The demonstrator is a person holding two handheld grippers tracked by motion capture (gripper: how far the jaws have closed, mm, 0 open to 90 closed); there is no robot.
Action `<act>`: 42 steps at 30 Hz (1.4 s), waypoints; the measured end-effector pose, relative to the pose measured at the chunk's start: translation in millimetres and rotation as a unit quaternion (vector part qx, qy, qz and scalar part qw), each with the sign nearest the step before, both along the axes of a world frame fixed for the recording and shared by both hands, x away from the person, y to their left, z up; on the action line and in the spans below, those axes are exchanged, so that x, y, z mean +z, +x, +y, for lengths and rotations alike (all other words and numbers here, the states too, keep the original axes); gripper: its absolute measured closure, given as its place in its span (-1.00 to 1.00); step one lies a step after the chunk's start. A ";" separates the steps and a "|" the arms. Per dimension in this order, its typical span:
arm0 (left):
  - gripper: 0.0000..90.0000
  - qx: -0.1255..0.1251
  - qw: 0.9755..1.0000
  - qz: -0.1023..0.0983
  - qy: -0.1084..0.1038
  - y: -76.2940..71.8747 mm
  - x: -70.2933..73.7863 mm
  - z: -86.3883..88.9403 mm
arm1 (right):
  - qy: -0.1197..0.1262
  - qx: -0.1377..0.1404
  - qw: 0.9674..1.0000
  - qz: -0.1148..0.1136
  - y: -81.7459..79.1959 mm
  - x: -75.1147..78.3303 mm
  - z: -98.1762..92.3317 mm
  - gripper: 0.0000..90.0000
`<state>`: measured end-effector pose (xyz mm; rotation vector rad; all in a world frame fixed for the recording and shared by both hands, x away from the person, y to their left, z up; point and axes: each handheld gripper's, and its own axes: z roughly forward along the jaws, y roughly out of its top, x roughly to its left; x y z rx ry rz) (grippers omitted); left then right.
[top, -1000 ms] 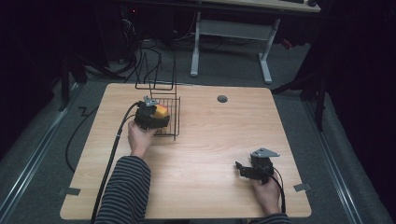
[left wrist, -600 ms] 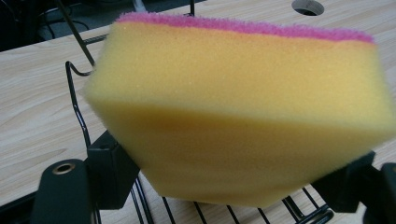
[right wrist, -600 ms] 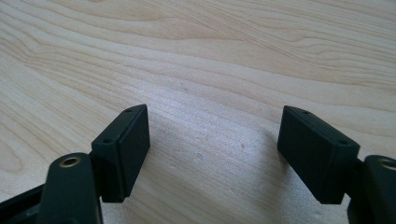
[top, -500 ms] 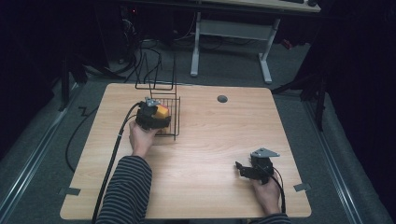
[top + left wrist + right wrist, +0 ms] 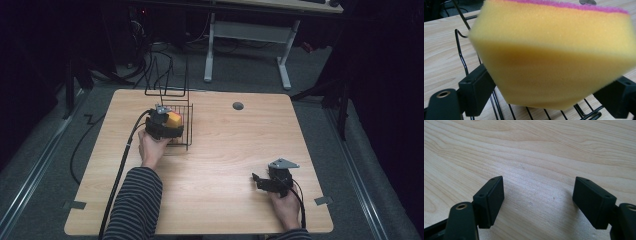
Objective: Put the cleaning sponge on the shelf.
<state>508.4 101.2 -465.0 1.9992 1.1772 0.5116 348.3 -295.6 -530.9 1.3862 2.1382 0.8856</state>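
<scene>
A yellow sponge (image 5: 174,119) with a purple scouring side hangs over a black wire basket (image 5: 188,134) at the table's left middle. My left gripper (image 5: 172,127) is over the basket with the sponge between its jaws. In the left gripper view the sponge (image 5: 554,50) sits tilted and blurred, one corner down, above the basket wires (image 5: 461,55). The left gripper (image 5: 549,87) has just been opening its jaws; they stand wide at the sponge's sides without squeezing it. My right gripper (image 5: 258,181) rests near the front right, open and empty (image 5: 539,195) over bare wood.
The basket's tall wire back (image 5: 167,80) rises at the table's far left edge. A round cable hole (image 5: 238,106) lies in the wooden table (image 5: 230,145) near the far edge. The left gripper's cable (image 5: 122,165) trails to the front. Another desk's legs (image 5: 210,55) stand beyond.
None of the high-view frames shows either hand moving. The sponge stays over the basket at the left gripper.
</scene>
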 end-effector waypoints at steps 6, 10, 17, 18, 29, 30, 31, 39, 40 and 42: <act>-0.83 -0.003 1.000 0.002 0.003 -1.9 0.9 -0.2 | 0.000 0.000 1.000 0.000 -0.1 0.1 0.1 -0.43; -0.90 -0.007 1.000 0.002 0.001 -4.7 3.4 -0.2 | 0.000 0.000 1.000 0.000 -0.1 0.0 0.0 -0.43; -0.99 -0.016 1.000 0.003 -0.004 -14.4 7.6 3.2 | 0.000 0.000 1.000 0.000 -0.1 0.1 0.1 -0.43; -0.99 -0.017 1.000 0.003 -0.004 -15.9 8.2 4.1 | 0.000 0.000 1.000 0.000 -0.1 0.0 0.0 -0.43; -0.99 -0.026 1.000 -0.002 -0.012 -36.0 18.4 11.8 | 0.000 0.000 1.000 0.000 0.0 0.0 0.0 -0.43; -0.99 -0.027 1.000 -0.002 -0.013 -37.4 19.0 11.8 | 0.001 0.000 1.000 0.000 -0.1 0.0 0.1 -0.43; -0.99 -0.028 1.000 -0.003 -0.012 -38.9 19.9 12.0 | 0.000 0.000 1.000 0.000 -0.1 0.0 0.0 -0.43; -0.98 -0.026 0.999 -0.019 -0.009 -49.0 25.7 16.1 | 0.001 0.000 1.000 0.000 0.0 -0.1 0.0 -0.43; -0.97 -0.026 0.999 -0.021 -0.013 -50.1 26.1 17.0 | 0.000 0.000 1.000 0.000 0.0 0.1 0.0 -0.43; -0.97 -0.026 0.999 -0.020 -0.011 -51.8 27.1 19.0 | 0.000 0.000 1.000 0.000 0.0 0.0 0.0 -0.43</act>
